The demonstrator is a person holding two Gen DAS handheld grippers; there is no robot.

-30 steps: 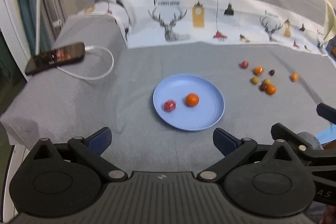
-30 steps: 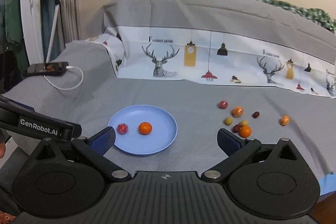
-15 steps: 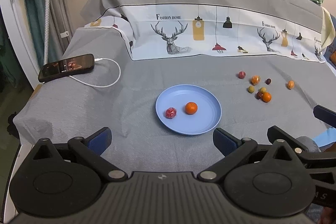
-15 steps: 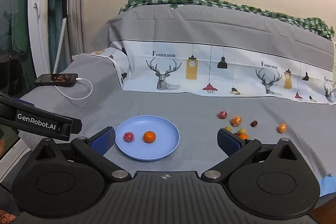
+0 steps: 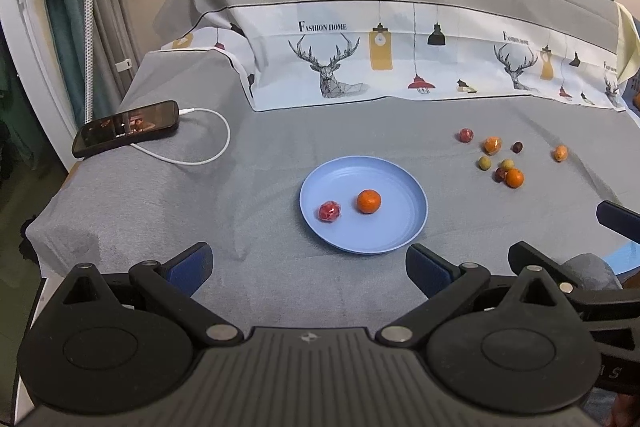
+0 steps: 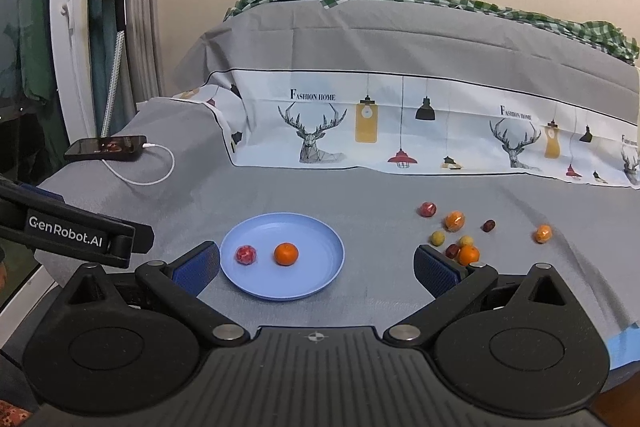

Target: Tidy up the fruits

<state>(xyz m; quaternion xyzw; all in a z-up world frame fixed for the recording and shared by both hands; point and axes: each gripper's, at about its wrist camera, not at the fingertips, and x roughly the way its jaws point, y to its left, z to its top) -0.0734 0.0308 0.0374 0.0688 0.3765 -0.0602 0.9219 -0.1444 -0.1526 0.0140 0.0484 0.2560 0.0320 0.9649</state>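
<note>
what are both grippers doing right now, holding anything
Left gripper: open, holding nothing.
Right gripper: open, holding nothing.

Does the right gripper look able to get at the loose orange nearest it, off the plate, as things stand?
Probably yes. The right gripper is open and empty, and the orange lies on the grey cloth just beyond its right finger; only a dark red fruit touches it.

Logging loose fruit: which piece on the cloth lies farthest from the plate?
The small orange fruit alone at far right, apart from the cluster.
</note>
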